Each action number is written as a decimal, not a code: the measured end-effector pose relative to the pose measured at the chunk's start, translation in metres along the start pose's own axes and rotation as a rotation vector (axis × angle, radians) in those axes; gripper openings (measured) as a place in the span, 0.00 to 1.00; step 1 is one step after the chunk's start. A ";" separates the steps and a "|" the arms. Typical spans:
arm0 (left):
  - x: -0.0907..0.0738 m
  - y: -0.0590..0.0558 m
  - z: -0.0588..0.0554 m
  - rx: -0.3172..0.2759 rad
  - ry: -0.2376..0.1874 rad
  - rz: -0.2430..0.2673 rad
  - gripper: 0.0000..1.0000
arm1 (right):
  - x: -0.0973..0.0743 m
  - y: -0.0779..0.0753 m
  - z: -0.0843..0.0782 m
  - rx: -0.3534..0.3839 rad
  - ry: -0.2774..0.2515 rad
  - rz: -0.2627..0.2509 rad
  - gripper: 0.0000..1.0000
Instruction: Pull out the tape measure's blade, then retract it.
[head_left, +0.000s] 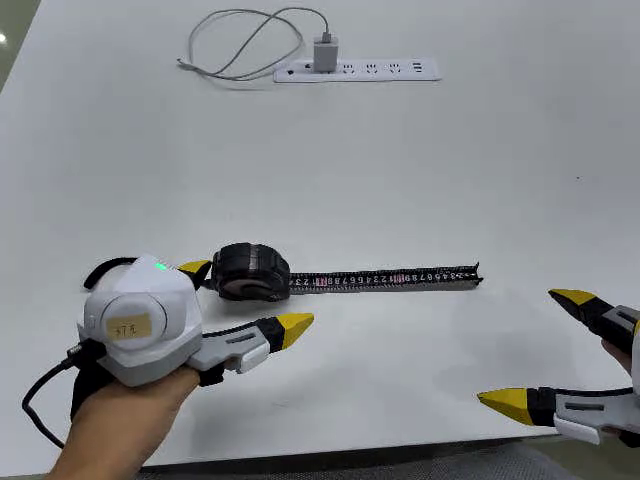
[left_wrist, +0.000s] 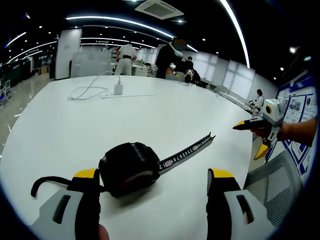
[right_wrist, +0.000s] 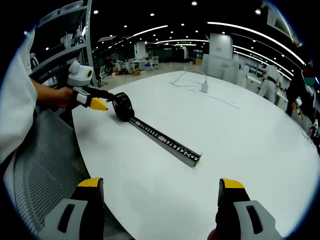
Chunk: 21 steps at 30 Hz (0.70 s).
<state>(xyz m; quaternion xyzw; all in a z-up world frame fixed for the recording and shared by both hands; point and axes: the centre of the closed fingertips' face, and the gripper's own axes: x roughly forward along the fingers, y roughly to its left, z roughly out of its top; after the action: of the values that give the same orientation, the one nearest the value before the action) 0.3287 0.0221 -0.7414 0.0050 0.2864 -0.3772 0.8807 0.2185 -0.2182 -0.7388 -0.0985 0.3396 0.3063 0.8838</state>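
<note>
A black tape measure (head_left: 250, 272) lies on the white table (head_left: 400, 180) with its blade (head_left: 385, 279) drawn out to the right, flat on the surface. My left gripper (head_left: 247, 298) is open, one yellow tip on each side of the case (left_wrist: 129, 168), not touching it. My right gripper (head_left: 545, 350) is open near the table's front right edge, a short way from the blade's end hook (right_wrist: 194, 159), with nothing between its jaws. In the right gripper view the case (right_wrist: 122, 106) and the left gripper (right_wrist: 90, 97) sit far left.
A white power strip (head_left: 357, 69) with a plugged-in charger and a looped cable (head_left: 235, 45) lies at the back of the table. A mesh chair seat (right_wrist: 45, 170) is beside the table's edge. People stand in the far background.
</note>
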 end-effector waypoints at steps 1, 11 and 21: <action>0.000 0.000 0.000 0.001 -0.001 0.008 0.84 | 0.000 -0.001 0.001 -0.002 -0.001 0.000 0.94; 0.002 0.005 0.001 0.005 0.000 0.080 0.78 | 0.004 -0.008 0.006 -0.054 0.024 0.035 0.84; 0.006 0.012 0.003 -0.028 0.001 0.152 0.72 | 0.013 -0.023 0.007 -0.142 0.096 0.115 0.72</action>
<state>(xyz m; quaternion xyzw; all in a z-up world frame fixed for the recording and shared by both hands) 0.3422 0.0260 -0.7445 0.0149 0.2910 -0.3051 0.9067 0.2441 -0.2277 -0.7435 -0.1558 0.3642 0.3750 0.8381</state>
